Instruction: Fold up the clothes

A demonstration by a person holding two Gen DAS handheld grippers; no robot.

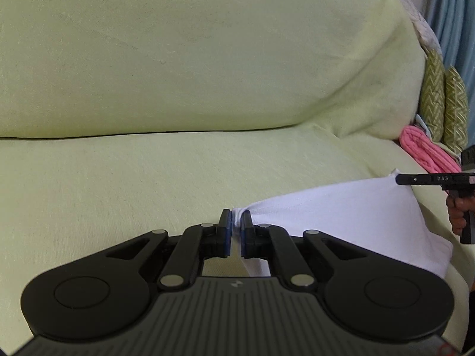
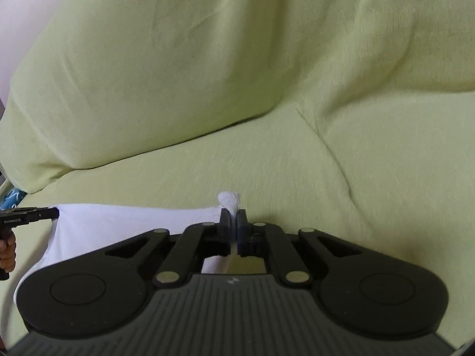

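Left tongs [image 1: 236,222] and right tongs [image 2: 234,222] each clamped on a bunched corner of soft white cloth [image 1: 341,216] — stretched smooth over pale green woven sofa [image 1: 148,172].

Garment [image 1: 341,216] stretched between left gripper [image 1: 236,222] and right gripper [image 2: 233,222] — over sofa seat [image 1: 118,184]; backrest [image 1: 178,59] behind; folded clothes [image 1: 424,151] and cushions [image 1: 445,106] far right.

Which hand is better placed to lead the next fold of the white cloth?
Neither clearly: left tongs and right tongs each pinch a corner of the white cloth, held taut between them above the green sofa.
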